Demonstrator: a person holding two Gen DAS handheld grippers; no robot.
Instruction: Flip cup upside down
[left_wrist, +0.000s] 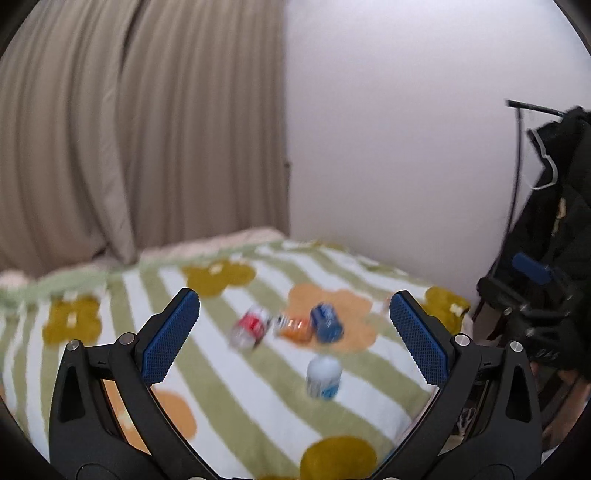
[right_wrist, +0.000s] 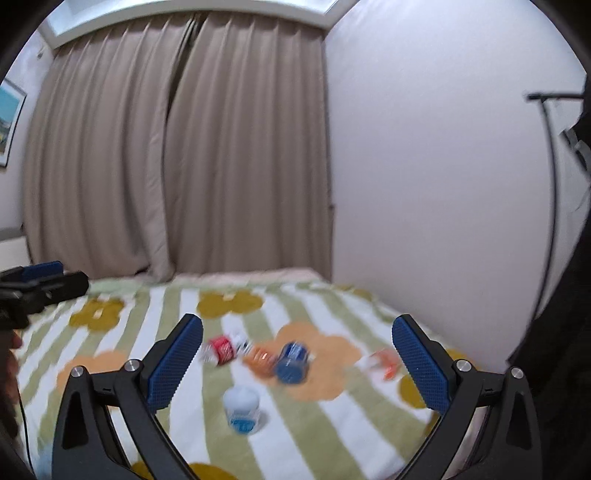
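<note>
A white cup with blue print (left_wrist: 323, 376) stands on the striped flower blanket (left_wrist: 258, 398), wide end down as far as the blur lets me tell. It also shows in the right wrist view (right_wrist: 243, 408). My left gripper (left_wrist: 294, 338) is open and empty, raised above the blanket with the cup ahead between its fingers. My right gripper (right_wrist: 297, 363) is open and empty, also raised, the cup ahead and slightly left of its middle. Both views are blurred.
A red can (left_wrist: 250, 327), an orange can (left_wrist: 293, 327) and a blue can (left_wrist: 326, 322) lie behind the cup. An orange-white item (right_wrist: 382, 363) lies at the right. Curtain (right_wrist: 177, 147) and wall (right_wrist: 424, 166) stand behind; dark clothes (left_wrist: 561, 206) hang right.
</note>
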